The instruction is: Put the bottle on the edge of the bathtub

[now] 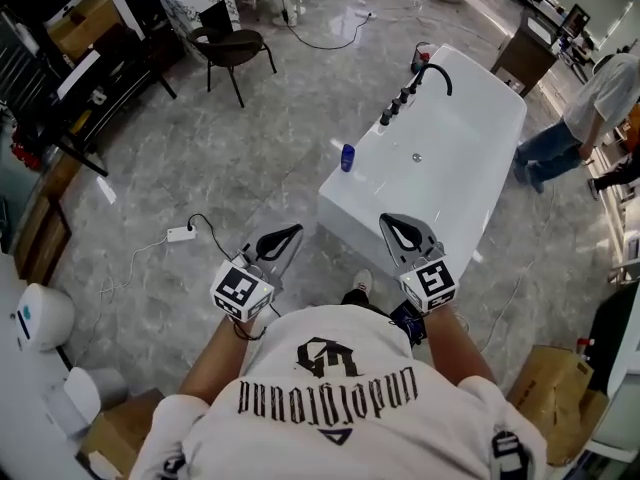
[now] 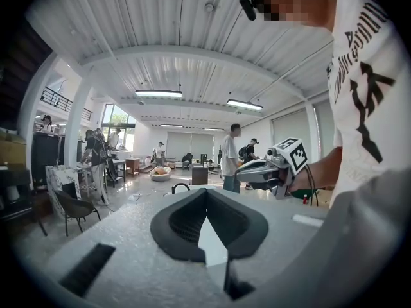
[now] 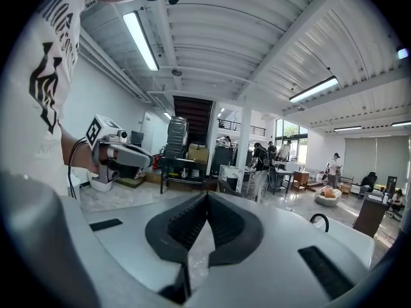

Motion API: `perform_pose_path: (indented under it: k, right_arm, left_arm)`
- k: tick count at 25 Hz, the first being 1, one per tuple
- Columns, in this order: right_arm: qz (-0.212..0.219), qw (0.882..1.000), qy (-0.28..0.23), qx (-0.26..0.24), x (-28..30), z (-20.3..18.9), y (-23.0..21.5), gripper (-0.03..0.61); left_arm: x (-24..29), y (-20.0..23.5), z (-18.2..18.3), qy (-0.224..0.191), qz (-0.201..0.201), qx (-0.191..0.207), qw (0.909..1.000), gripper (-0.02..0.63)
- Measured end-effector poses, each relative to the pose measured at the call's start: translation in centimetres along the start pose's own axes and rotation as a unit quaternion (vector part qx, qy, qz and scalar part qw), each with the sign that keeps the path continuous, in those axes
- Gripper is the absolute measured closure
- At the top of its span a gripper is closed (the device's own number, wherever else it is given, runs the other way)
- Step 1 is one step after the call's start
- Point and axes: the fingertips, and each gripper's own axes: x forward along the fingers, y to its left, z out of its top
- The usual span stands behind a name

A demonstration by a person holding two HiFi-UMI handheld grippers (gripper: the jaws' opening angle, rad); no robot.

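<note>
head view: blue bottle stands upright on the white bathtub rim at its left corner, centre frame, well apart from both grippers. left gripper and right gripper sit lower centre. the gripper views show each pair of jaws closed tip to tip, empty. only the head view shows the bottle.

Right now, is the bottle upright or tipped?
Upright: in the head view the blue bottle stands on end on the bathtub rim, with nothing touching it.
</note>
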Motion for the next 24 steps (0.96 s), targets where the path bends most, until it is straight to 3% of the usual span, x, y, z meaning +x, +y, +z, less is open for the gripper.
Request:
perform_pose_path:
  k: [11,24]
  right_arm:
    - [0.0,1.0,-0.001,0.003,-1.8,0.7,5.3,0.563]
    - [0.009,1.0,0.0,-0.007,-1.9,1.2,7.8,0.563]
  left_arm:
    - [-3.8,-2.4,-0.3,-0.014,-0.018,-0.005,0.9997,0.6]
    - [-6.0,-2.9,-0.6,-0.018,-0.016,-0.01,0.9997,0.6]
